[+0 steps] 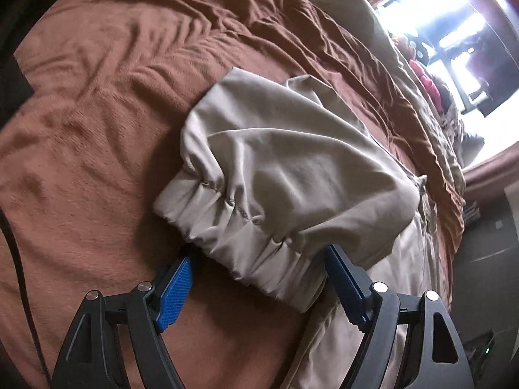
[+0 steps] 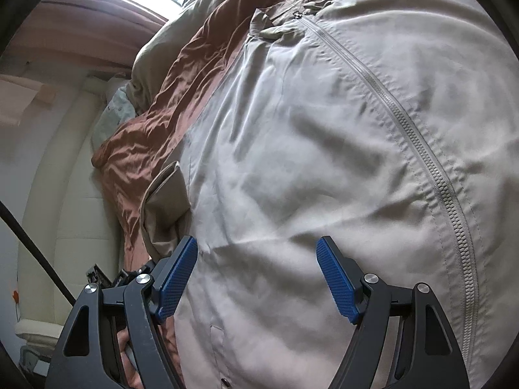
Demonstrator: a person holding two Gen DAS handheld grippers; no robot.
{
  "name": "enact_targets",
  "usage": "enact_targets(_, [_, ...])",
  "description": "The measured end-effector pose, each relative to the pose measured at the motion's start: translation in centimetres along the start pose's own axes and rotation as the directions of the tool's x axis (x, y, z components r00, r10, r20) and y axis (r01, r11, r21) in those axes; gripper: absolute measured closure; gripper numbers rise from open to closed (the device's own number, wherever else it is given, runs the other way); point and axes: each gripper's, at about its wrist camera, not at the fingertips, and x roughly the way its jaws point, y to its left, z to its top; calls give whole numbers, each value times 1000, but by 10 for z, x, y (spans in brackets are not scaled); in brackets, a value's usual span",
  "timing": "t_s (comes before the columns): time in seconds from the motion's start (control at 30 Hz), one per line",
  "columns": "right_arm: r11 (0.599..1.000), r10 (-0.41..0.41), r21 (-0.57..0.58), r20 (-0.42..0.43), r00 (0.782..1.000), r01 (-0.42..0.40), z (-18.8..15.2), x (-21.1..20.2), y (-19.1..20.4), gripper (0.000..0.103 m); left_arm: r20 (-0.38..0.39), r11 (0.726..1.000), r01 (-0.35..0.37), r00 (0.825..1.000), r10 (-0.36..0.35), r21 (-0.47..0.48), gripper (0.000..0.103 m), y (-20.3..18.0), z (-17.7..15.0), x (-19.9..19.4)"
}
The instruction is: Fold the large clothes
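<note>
A large beige jacket (image 2: 324, 162) lies spread on a brown blanket (image 1: 97, 113) on a bed. Its zipper (image 2: 421, 149) runs up the front in the right wrist view. In the left wrist view a sleeve with an elastic cuff (image 1: 246, 233) lies bunched on the blanket. My left gripper (image 1: 259, 259) is open, its blue pads (image 1: 173, 295) on either side of the cuff's edge, not closed on it. My right gripper (image 2: 256, 246) is open and empty just above the jacket's front panel, left of the zipper.
The brown blanket (image 2: 155, 123) is rumpled toward the far side, with a beige pillow (image 1: 350, 9) beyond. A bright window (image 1: 454, 32) is at the back. A cream padded headboard or sofa (image 2: 65, 178) stands left of the bed. A black cable (image 1: 19, 259) crosses the blanket's left edge.
</note>
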Motion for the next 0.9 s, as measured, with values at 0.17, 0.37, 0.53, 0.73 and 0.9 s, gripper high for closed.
enact_targets(0.17, [1000,-10,2,-9,1000,10,-1,3,-2,28,18,992,-115,993,114,47,67,-9,6,11])
enact_targets(0.37, [999,10,36,-7,1000,-10,2,1,-8,28,97,973,-181,981,168,143,99,-28,18,-22])
enact_targets(0.53, [999,28,43,23,999,-29,7,-13,-14,28,214,940,-147,973,82,307,100,-97,29,-77])
enact_targets(0.73, [999,20,28,70,997,-22,15,-38,-23,28,261,871,-118,965,-12,476,100,-197,24,-117])
enact_targets(0.9, [1000,9,21,103,995,-12,21,-59,-30,28,242,814,-82,968,-73,575,100,-258,2,-130])
